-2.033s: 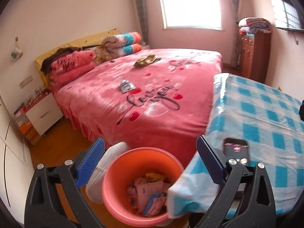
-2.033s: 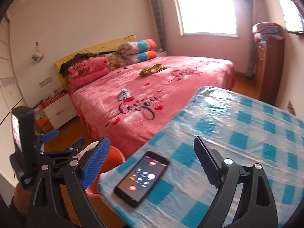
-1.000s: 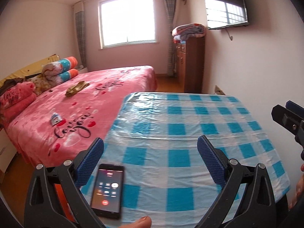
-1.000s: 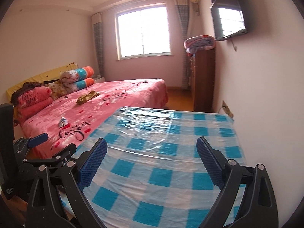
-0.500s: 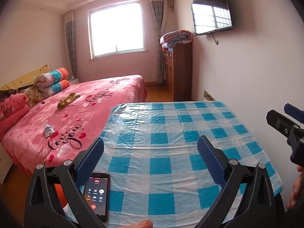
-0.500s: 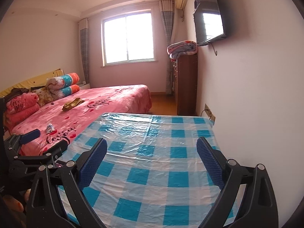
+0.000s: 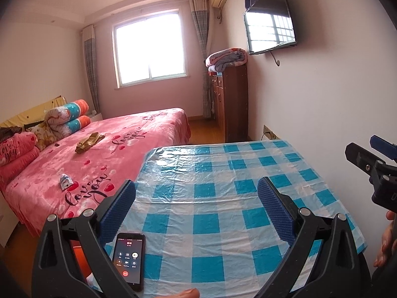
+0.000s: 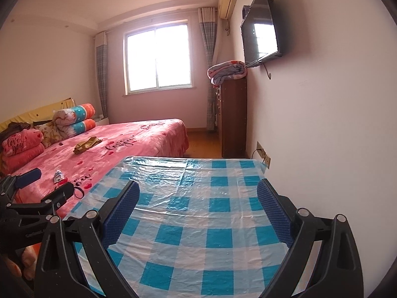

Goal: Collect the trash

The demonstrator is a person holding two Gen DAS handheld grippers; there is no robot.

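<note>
My left gripper (image 7: 196, 208) is open and empty above the blue-checked table (image 7: 223, 186). My right gripper (image 8: 198, 211) is open and empty over the same table (image 8: 198, 198), to the right of the left one. A small white-and-blue wrapper (image 7: 65, 181) lies on the pink bed (image 7: 111, 154); it also shows in the right wrist view (image 8: 58, 175). A crumpled gold wrapper (image 7: 89, 142) lies farther up the bed, also in the right wrist view (image 8: 86, 144). A sliver of the orange bin (image 7: 77, 250) shows behind my left finger.
A black phone (image 7: 129, 260) with a call screen lies at the table's near left corner. A wooden cabinet (image 7: 230, 99) with folded blankets stands by the right wall under a TV (image 7: 270, 22). Pillows and rolled quilts (image 7: 67, 116) sit at the bed's head.
Both grippers have swung from the bin and bed toward the right and tilted up. The table and right wall now fill the views, and the bin has nearly left the view.
</note>
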